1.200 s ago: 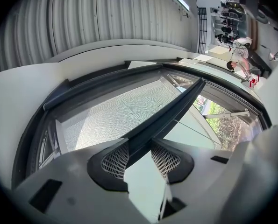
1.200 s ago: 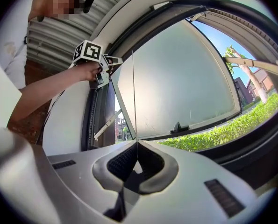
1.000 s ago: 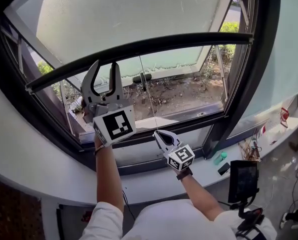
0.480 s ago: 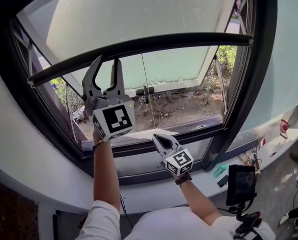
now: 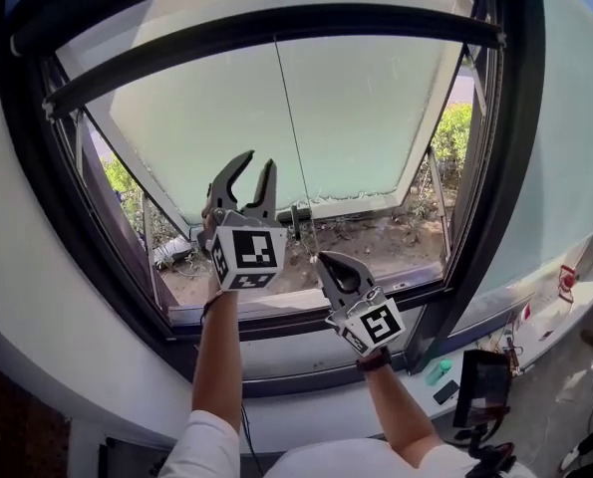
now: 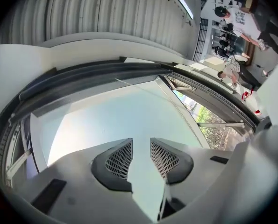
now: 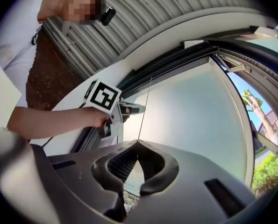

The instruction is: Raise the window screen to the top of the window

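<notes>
The window screen's dark bottom bar (image 5: 276, 28) sits high in the window, just under the top casing. A thin cord (image 5: 291, 137) hangs from the bar's middle down to my right gripper (image 5: 328, 259), which is shut on the cord; in the right gripper view the cord (image 7: 146, 106) runs up out of the right gripper's (image 7: 139, 143) pinched tips. My left gripper (image 5: 257, 167) points up at the pane, well below the bar. Its jaws are closing with nothing between them, and the left gripper (image 6: 141, 146) frames only pale glass.
A frosted pane (image 5: 356, 118) tilts outward behind the frame, with soil and shrubs below it. On the sill at lower right lie a green bottle (image 5: 438, 370) and a dark tablet (image 5: 480, 386). People stand far back in the room (image 6: 232, 17).
The screen bar has gone up from mid-window to near the top. My right gripper has risen with the cord. The left gripper, earlier at the bar, is now well below it.
</notes>
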Tool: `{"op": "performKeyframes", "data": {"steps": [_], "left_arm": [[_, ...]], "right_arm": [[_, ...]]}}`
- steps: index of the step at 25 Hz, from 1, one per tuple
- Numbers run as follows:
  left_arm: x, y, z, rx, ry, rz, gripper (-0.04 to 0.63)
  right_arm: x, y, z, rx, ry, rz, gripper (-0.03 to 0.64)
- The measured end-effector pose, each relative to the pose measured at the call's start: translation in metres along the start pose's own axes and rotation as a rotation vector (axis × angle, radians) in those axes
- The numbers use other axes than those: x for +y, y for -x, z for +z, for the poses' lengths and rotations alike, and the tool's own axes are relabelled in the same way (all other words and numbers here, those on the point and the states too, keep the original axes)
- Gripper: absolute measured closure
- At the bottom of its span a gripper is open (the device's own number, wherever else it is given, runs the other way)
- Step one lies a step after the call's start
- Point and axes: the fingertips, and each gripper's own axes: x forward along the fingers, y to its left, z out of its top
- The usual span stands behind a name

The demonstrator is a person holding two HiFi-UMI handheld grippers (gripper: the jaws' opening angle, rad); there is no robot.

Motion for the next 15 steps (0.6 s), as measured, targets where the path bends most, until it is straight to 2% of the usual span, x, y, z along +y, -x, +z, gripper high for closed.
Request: {"op": "performKeyframes", "data": {"steps": [4,9,13,15], "left_arm": [[-0.017,0.005,-0.015,0.021,0.114,-0.025,0.479],[-0.032,0.012,-0.03,0.054,0.141,-0.043,0.479],[-0.047,0.029,-0.038,0.068,0.216,-0.059,0.479],[-0.057,0.04,-0.036,0.059,0.251,-0.08,0.479]], "right_arm": [[-0.014,-0.018,0.041,-0.083,0.026,-0.02,0.617],[-0.02,-0.039,0.075,-0.146,0.049,-0.011,0.617],[-0.022,-0.052,0.081,-0.11,0.05,-0.016,0.617],[-0.02,-0.05,0.084,-0.135,0.039,-0.008,0.617]]}}
